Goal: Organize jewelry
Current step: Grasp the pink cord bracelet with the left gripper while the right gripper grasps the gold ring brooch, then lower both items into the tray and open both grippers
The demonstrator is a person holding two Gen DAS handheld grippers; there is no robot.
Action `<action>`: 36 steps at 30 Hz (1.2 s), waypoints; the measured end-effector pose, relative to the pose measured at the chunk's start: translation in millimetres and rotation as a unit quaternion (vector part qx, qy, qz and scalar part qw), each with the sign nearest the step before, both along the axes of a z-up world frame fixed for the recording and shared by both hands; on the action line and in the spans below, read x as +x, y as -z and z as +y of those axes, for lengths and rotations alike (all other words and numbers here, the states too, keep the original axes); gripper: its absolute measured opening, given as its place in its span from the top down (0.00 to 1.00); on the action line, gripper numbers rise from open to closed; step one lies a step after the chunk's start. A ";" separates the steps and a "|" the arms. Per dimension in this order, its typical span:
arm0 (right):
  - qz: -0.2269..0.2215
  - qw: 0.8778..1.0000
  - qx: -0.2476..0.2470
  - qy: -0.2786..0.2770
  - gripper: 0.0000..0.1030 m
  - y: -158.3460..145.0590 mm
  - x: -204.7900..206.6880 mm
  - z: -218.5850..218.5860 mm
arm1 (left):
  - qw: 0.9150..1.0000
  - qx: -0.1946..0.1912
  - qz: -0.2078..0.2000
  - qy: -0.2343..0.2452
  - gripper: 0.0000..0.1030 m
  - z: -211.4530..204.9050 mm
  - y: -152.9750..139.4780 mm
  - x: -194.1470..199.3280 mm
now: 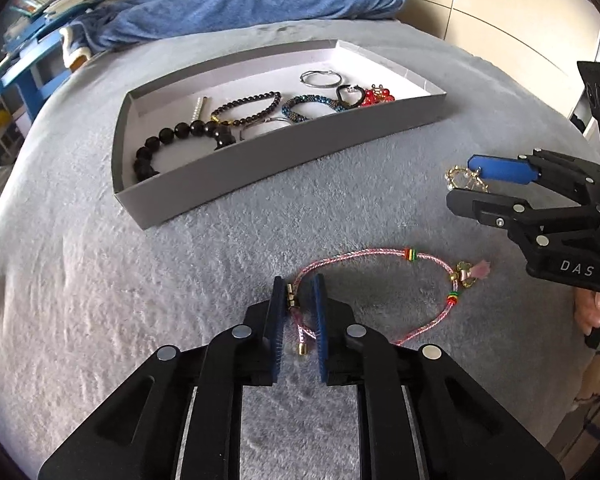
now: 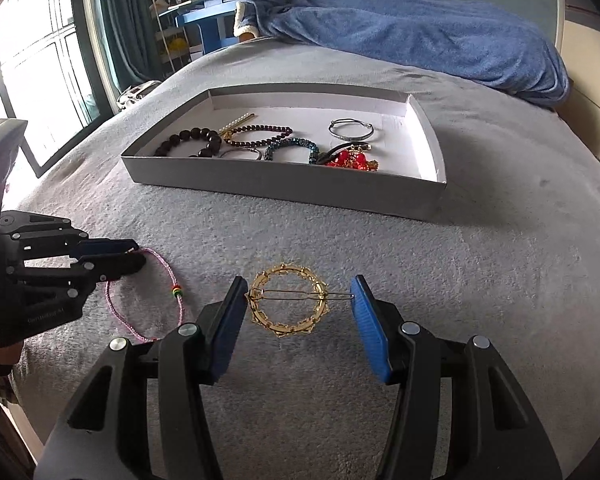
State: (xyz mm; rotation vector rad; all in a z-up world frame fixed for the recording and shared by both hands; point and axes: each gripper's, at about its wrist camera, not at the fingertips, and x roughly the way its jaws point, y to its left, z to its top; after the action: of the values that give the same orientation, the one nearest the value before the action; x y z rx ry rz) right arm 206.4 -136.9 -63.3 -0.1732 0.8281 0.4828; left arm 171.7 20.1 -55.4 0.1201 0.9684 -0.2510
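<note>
Left tongs [image 1: 298, 300], nearly closed, gripped the clasp end of a pink cord bracelet [image 1: 384, 292] lying on the grey bed cover [image 1: 100, 280]. Right tongs [image 2: 300, 304] were spread wide, straddling a gold ring-shaped hair clip [image 2: 288, 306] w/o squeezing it; left pad touching its rim. Behind both, a grey tray [image 2: 284, 188] held black beads [image 2: 192, 142], a silver bangle [image 2: 351, 130], a teal bracelet [image 2: 292, 146] & red beads [image 2: 350, 160]. Blue blanket [image 2: 420, 36] at the far end.

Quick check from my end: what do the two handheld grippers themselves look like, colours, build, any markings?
Both are black plastic linkage frames with round silver pivot pins and flat blue ribbed pads. The left gripper has darker navy pads; the right gripper has brighter blue ones. The left view shows white "DAS" lettering on the right gripper's body. No cables visible.
</note>
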 end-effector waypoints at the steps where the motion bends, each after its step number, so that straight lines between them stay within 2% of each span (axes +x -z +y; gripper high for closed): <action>1: 0.000 1.000 0.001 0.000 0.48 -0.2 0.1 -0.3 | 1.000 0.001 0.000 0.000 0.86 -0.4 0.6 0.3; 4: -0.002 1.000 0.006 0.002 0.48 -2.6 0.8 -0.7 | 1.000 0.003 -0.003 0.000 0.87 -1.2 -0.1 1.0; 7: -0.006 1.000 0.012 0.001 0.48 -7.5 1.0 0.2 | 1.000 -0.006 -0.007 -0.006 0.93 0.3 -4.2 2.7; 20: -0.018 0.999 0.030 0.000 0.48 -26.7 8.6 3.9 | 0.997 -0.061 -0.049 -0.011 0.95 2.7 -56.5 15.2; 36: -0.040 0.998 0.042 -0.006 0.48 -67.5 48.5 19.4 | 0.991 -0.084 -0.098 -0.028 0.95 18.1 -109.3 48.7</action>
State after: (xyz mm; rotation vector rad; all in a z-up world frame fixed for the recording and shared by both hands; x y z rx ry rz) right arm 254.9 -117.5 4.2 -0.1182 0.7281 0.5174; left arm 220.4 38.3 53.9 -0.0363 0.7503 -0.2617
